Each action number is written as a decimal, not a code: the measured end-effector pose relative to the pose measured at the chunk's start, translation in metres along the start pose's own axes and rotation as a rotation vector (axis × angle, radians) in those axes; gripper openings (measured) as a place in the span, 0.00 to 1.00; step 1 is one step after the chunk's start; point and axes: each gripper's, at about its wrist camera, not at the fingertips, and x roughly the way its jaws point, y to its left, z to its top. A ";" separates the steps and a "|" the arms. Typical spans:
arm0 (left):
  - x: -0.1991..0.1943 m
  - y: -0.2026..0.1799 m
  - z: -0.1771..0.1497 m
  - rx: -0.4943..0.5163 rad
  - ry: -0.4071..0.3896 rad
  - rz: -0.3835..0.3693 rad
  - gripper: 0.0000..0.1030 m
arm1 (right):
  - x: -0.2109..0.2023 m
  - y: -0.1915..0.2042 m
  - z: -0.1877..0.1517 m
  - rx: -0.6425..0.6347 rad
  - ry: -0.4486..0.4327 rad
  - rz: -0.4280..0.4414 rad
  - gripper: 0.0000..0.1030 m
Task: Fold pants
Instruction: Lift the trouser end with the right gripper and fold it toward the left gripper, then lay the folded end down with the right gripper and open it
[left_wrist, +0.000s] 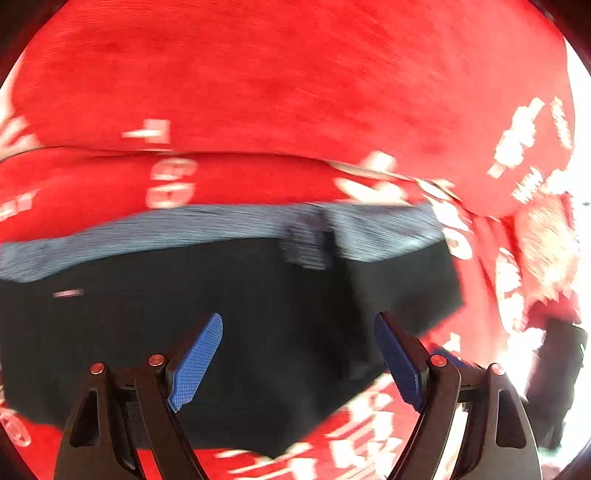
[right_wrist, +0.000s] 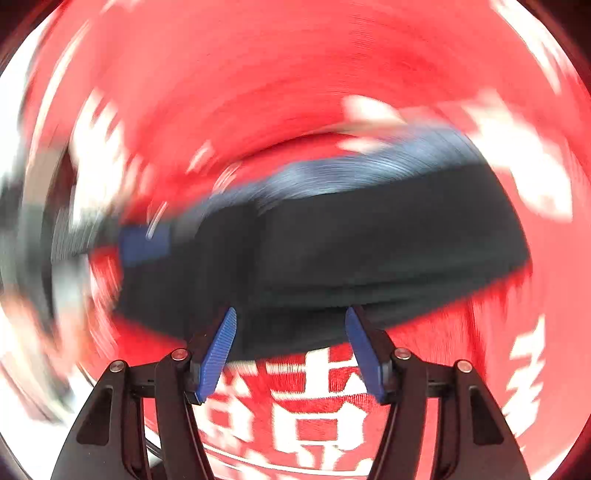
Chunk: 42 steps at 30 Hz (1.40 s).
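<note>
The black pants (left_wrist: 221, 314) lie folded into a compact block on a red cloth, with a grey-blue waistband (left_wrist: 184, 229) along the far edge. My left gripper (left_wrist: 297, 325) is open and empty just above the pants' near part. In the right wrist view the same pants (right_wrist: 369, 251) lie ahead, waistband (right_wrist: 351, 173) at the far side. My right gripper (right_wrist: 291, 321) is open and empty at the pants' near edge. The other gripper's blue pad (right_wrist: 144, 243) shows blurred at the pants' left end. Both views are motion-blurred.
A red cloth with white printed characters (left_wrist: 295, 74) covers the surface under and around the pants; it also shows in the right wrist view (right_wrist: 314, 406). Its bright edge and white floor lie at the far right (left_wrist: 580, 184).
</note>
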 end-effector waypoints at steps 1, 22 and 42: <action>0.008 -0.009 0.002 0.012 0.016 -0.029 0.83 | -0.002 -0.029 0.009 0.158 -0.015 0.063 0.64; 0.047 -0.030 -0.036 0.047 0.080 0.086 0.24 | 0.050 -0.097 0.013 0.500 0.048 0.171 0.04; 0.060 -0.082 0.039 0.092 -0.088 0.219 0.73 | 0.023 -0.087 0.136 0.185 -0.073 0.012 0.11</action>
